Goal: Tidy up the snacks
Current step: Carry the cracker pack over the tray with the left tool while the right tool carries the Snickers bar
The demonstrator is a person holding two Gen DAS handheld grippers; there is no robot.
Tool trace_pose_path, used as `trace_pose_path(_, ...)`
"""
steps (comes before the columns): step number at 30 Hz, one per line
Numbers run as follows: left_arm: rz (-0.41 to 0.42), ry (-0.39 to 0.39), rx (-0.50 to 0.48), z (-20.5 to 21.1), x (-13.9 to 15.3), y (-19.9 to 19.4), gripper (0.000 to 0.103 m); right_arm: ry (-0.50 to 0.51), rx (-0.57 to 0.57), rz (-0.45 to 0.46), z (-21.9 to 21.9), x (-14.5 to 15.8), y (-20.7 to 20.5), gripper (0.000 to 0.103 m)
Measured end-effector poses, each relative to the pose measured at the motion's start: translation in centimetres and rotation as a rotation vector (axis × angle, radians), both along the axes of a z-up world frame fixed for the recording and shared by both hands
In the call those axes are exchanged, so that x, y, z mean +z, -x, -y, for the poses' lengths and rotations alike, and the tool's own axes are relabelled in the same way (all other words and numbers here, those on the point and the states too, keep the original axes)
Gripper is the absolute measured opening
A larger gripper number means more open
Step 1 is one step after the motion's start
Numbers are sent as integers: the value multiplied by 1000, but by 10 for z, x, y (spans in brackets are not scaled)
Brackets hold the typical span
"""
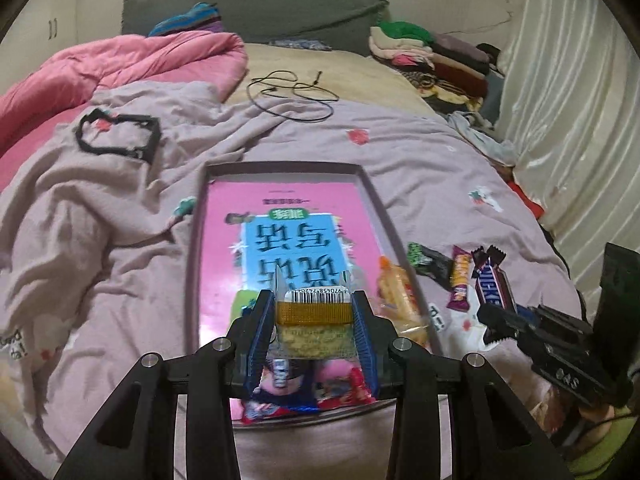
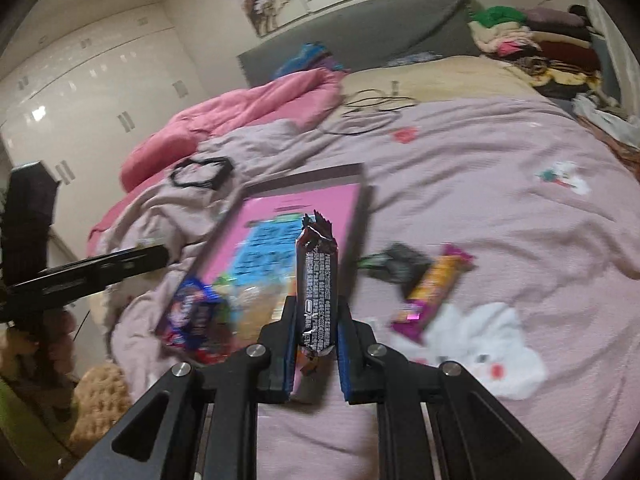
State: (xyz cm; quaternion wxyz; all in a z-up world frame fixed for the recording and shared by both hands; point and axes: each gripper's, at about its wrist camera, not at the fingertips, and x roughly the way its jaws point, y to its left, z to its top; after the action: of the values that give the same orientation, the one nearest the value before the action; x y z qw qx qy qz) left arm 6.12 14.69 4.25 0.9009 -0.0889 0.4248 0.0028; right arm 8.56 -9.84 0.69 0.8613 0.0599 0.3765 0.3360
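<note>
My left gripper (image 1: 314,308) is shut on a clear snack pack (image 1: 314,322) with an orange band and a barcode, held over the near end of a shallow tray (image 1: 374,188) with a pink and blue printed bottom. Several snack packets (image 1: 352,394) lie in the tray's near end. My right gripper (image 2: 316,320) is shut on a dark Snickers bar (image 2: 316,292), held upright above the bed beside the tray (image 2: 352,170). In the left wrist view the right gripper (image 1: 496,320) holds that bar (image 1: 490,280) right of the tray.
A purple-orange bar (image 2: 430,290) and a dark green packet (image 2: 396,262) lie on the lilac blanket (image 2: 500,184) right of the tray. A pink quilt (image 1: 132,64), a black cable (image 1: 292,96), folded clothes (image 1: 424,52) and a curtain (image 1: 568,112) lie beyond.
</note>
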Motion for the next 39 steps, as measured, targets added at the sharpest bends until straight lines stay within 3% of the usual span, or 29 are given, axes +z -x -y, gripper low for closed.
trace_pose_path(13, -36, -25, 79, -37, -22, 10, 40, 38, 149, -12, -81, -4, 23, 17)
trace_pose_path(20, -59, -33, 113, -53, -39, 12, 40, 55, 141, -35, -101, -13, 19, 17)
trace_pose_path(39, -79, -51, 75, -41, -54, 10, 40, 107, 109, -79, -123, -34, 9, 18)
